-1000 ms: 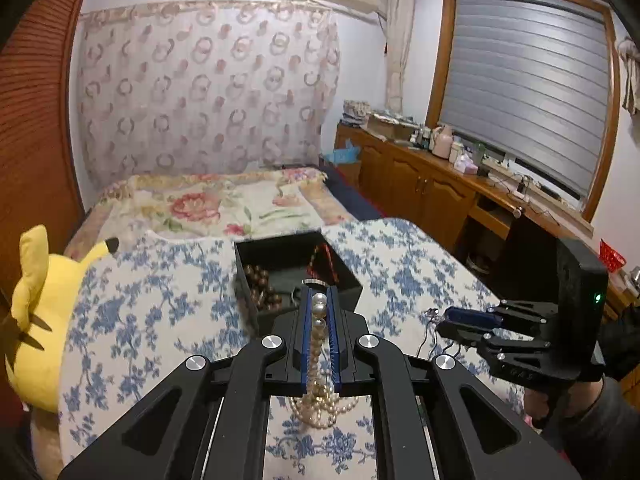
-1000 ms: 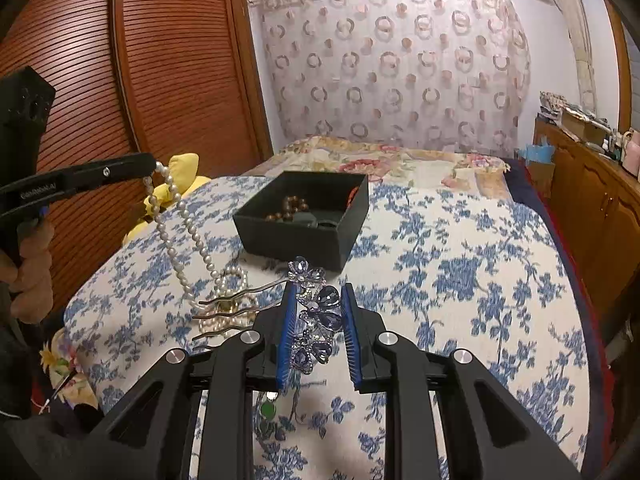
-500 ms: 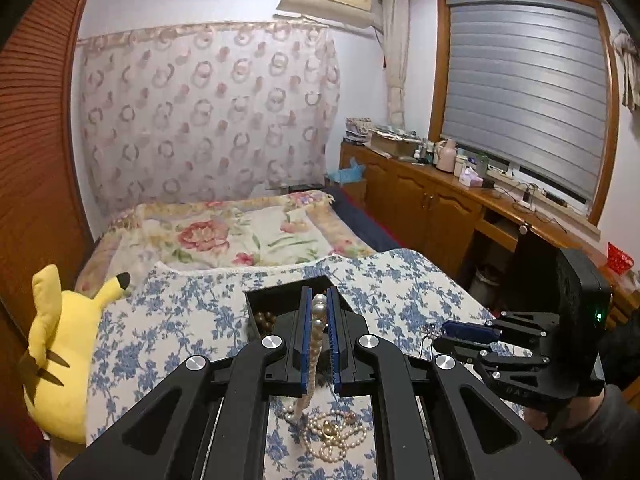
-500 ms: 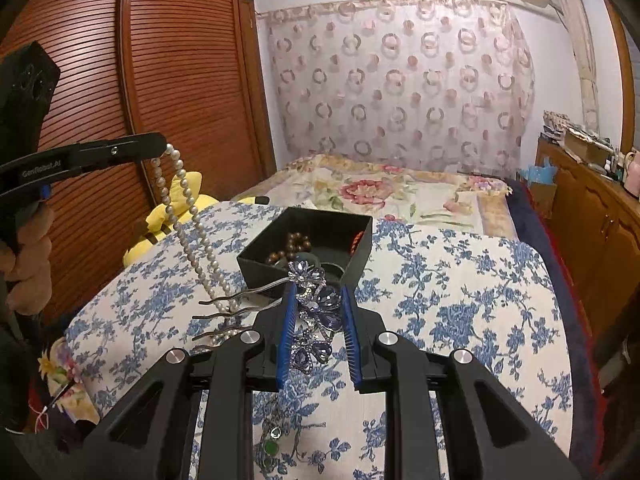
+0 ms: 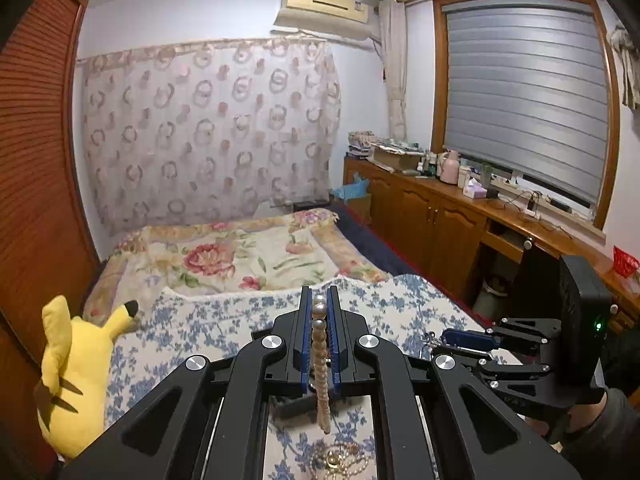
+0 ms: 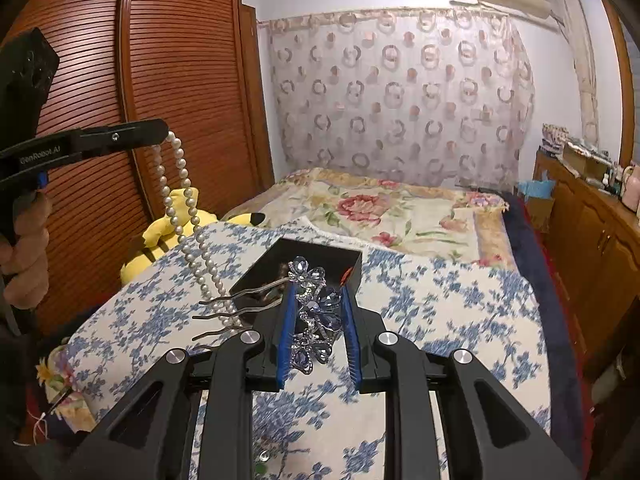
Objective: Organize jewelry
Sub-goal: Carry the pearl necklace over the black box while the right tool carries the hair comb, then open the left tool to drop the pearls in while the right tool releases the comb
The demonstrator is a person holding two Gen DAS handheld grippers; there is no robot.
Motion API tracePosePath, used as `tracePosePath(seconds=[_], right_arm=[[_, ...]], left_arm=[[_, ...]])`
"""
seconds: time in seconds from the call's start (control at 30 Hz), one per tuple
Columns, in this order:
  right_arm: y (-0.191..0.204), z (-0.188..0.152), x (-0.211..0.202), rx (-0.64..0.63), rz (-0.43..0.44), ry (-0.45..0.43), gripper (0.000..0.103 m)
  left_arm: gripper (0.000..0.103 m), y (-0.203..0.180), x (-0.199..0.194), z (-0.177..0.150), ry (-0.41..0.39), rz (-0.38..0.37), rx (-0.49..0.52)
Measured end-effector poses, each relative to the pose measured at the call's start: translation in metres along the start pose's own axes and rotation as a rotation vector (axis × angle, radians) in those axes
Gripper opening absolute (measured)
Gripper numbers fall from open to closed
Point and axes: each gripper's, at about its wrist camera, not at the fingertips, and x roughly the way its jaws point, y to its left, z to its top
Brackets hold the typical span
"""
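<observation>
L gripper: jaws nearly closed, blue pads pinching pearl necklace near top of strand. Strand hangs straight down betw. fingers; lower end coiled w/ gold clasp on blue floral bedspread at bottom edge of L wrist view. Seen from R wrist view: same necklace draped as double strand from L gripper tip, raised well above bed, trailing down toward black box.

R gripper: jaws part open, pads clamped on either side of blue rhinestone hair comb. Flower-shaped stones upright betw. pads; wavy metal prongs stick out to the left of the jaws. In L wrist view R gripper visible at right, held by gloved hand; comb barely discernible there.

Black jewelry box: open, on bedspread, just beyond R gripper tips. Brown beads and a red item partly visible inside; rest of contents hidden behind comb. In L wrist view box mostly hidden behind L fingers.

Surroundings: yellow plush toy at left edge of bed, beside louvred wardrobe. Person's hand gripping L gripper handle at left of R wrist view.
</observation>
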Motion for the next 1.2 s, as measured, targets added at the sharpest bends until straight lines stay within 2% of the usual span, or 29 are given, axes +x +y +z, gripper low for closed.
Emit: tracePosePath(seconds=[0.4, 0.63, 0.83, 1.1, 1.17, 1.2], right_arm=[[-0.003, 0.034, 0.021, -0.017, -0.020, -0.001, 0.024], [-0.008, 0.042, 0.048, -0.017, -0.043, 0.031, 0.024], [-0.009, 0.039, 0.075, -0.016, -0.067, 0.058, 0.024], [-0.018, 0.035, 0.129, 0.025, -0.073, 0.108, 0.024], [-0.019, 0.032, 0.139, 0.038, -0.075, 0.121, 0.024], [-0.020, 0.031, 0.145, 0.046, -0.072, 0.129, 0.024]], left_arm=[[0.006, 0.007, 0.034, 0.040, 0.031, 0.062, 0.028], [0.006, 0.020, 0.065, 0.045, 0.073, 0.046, -0.015], [0.007, 0.031, 0.093, 0.028, 0.126, 0.042, -0.049], [0.007, 0.046, 0.126, -0.016, 0.212, 0.032, -0.095], [0.008, 0.046, 0.131, -0.024, 0.227, 0.034, -0.090], [0.013, 0.046, 0.131, -0.028, 0.230, 0.035, -0.087]])
